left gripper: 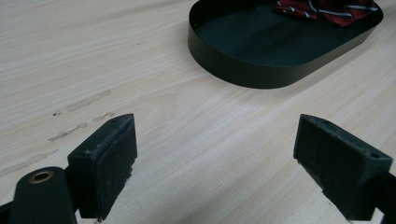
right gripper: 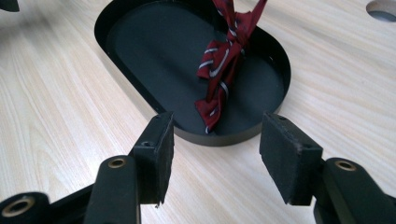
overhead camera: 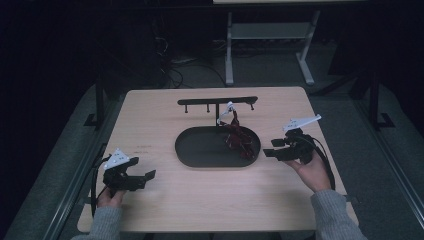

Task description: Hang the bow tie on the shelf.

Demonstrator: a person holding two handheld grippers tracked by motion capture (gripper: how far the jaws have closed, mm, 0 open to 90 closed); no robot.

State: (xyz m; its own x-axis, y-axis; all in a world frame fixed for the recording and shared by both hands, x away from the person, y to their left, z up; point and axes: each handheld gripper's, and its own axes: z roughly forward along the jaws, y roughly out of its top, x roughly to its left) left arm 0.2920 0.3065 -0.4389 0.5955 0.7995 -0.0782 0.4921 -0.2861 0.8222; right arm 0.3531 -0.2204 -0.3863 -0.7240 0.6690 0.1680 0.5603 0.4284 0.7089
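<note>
A dark red striped tie (overhead camera: pixel 236 136) hangs from a black rack (overhead camera: pixel 217 102) and trails down into the right end of a black oval tray (overhead camera: pixel 192 150). In the right gripper view the tie (right gripper: pixel 224 65) lies in the tray (right gripper: pixel 140 42) just beyond the jaws. My right gripper (overhead camera: pixel 268 148) (right gripper: pixel 215 154) sits right of the tray, pointing at it, open with nothing between its pads. Near the table's front left my left gripper (overhead camera: pixel 147 179) (left gripper: pixel 215 158) rests wide open over bare wood, the tray (left gripper: pixel 243 70) farther ahead of it.
The wooden table (overhead camera: pixel 165 210) bears faint scuff marks (left gripper: pixel 79 112) left of the tray. A round hole (right gripper: pixel 380 9) in the tabletop lies beyond the tray in the right gripper view. A table frame (overhead camera: pixel 270 45) stands on the dark floor behind.
</note>
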